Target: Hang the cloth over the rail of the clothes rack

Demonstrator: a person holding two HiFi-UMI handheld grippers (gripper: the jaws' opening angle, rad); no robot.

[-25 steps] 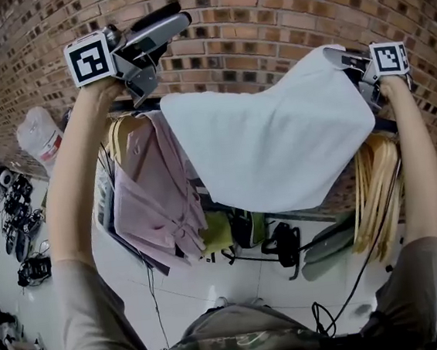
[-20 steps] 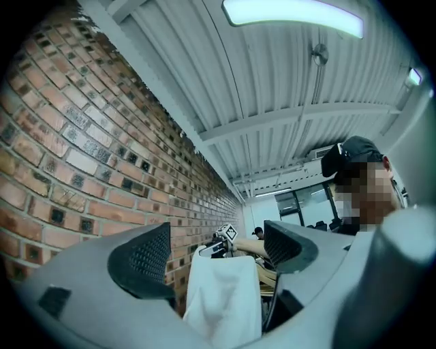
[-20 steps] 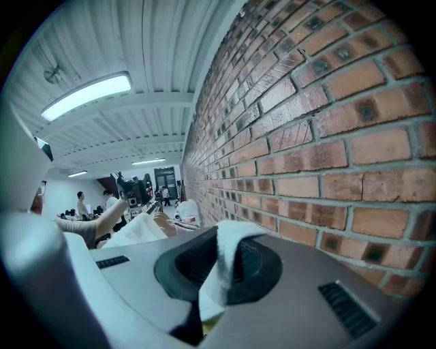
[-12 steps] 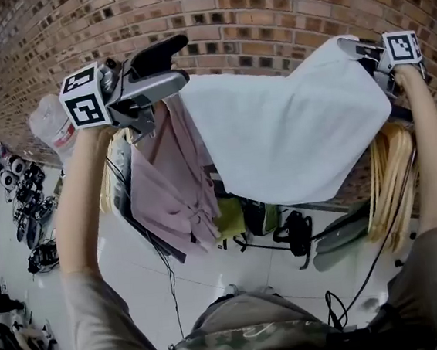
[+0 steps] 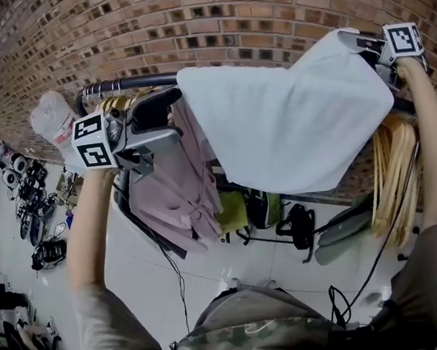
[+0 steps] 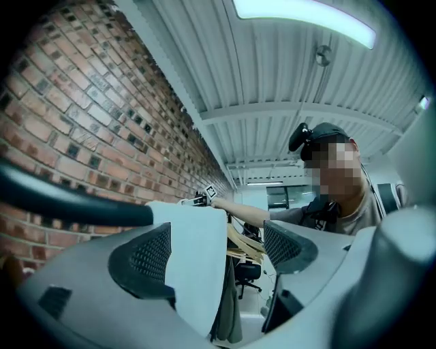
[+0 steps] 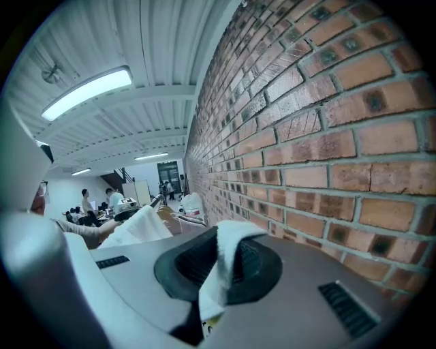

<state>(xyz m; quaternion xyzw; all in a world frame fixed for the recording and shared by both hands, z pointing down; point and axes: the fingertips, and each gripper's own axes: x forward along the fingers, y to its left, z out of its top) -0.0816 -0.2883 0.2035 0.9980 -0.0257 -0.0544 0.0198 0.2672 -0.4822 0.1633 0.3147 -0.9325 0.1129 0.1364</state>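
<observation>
A white cloth (image 5: 291, 124) lies draped over the black rail (image 5: 127, 83) of the clothes rack, its lower edge hanging toward me. At the top right, my right gripper (image 5: 361, 41) is shut on the cloth's corner (image 7: 225, 272), held up close to the brick wall. My left gripper (image 5: 175, 114) sits just below the rail by the cloth's left edge, open and holding nothing. In the left gripper view the cloth (image 6: 197, 252) hangs beyond the spread pads (image 6: 146, 259), with the rail (image 6: 68, 201) crossing at the left.
A pink shirt (image 5: 173, 183) hangs on the rack below the left gripper. Wooden hangers (image 5: 392, 167) dangle under the right arm. The brick wall (image 5: 225, 14) stands right behind the rail. A white bag (image 5: 51, 122), a green bag (image 5: 238, 211) and cables sit lower down.
The left gripper has dropped from above the rail to just below it, beside the cloth's left edge. The cloth's left side now rests on the rail. The right gripper has stayed put.
</observation>
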